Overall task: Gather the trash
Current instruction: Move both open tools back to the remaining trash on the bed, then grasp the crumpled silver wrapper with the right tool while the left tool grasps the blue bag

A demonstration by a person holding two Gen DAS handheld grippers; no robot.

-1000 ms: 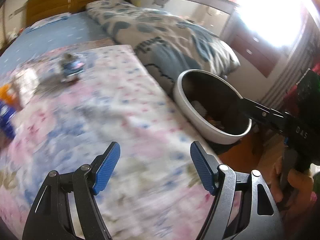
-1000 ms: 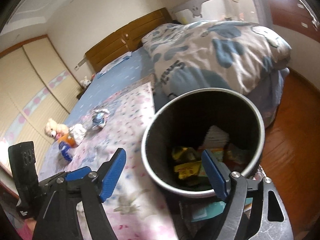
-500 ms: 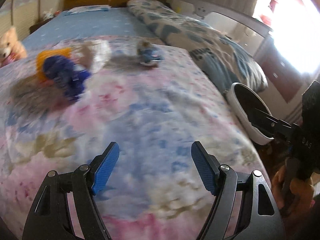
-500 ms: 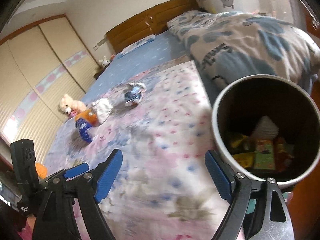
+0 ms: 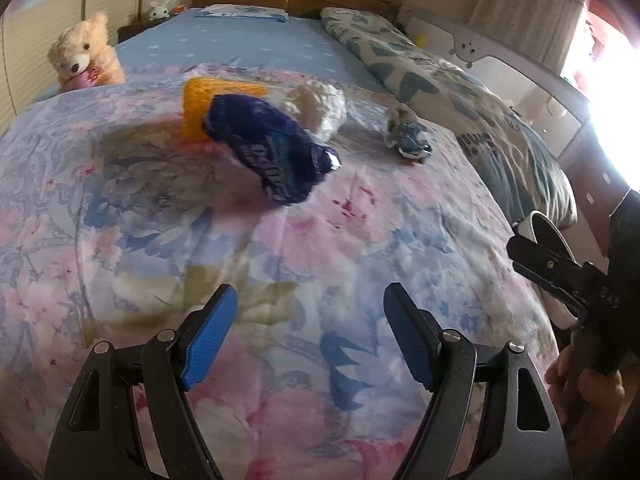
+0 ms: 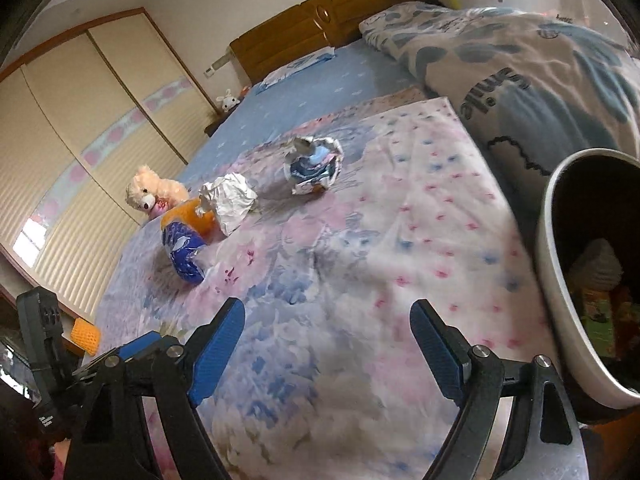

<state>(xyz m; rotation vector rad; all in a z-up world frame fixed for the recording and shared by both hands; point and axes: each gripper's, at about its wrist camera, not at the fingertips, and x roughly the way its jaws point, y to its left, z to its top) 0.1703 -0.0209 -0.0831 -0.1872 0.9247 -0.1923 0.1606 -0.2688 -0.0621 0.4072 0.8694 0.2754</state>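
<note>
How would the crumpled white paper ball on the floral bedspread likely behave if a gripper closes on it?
The crumpled white paper ball looks creased and airy, so it would probably squash between the pads rather than resist. It seems light for its bulk and may skid on the floral bedspread if nudged. It leans against the orange foam block, so pushing it could shift that too.

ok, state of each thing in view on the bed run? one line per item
left gripper: open, empty, over the floral blanket
right gripper: open, empty; its jaws have just been opening
blue wrapper: crumpled, on the blanket, against the orange item
white paper: crumpled, on the blanket
blue-white wrapper: crumpled, lying apart
trash bin: open-topped, trash inside
teddy bear: sitting upright
</note>
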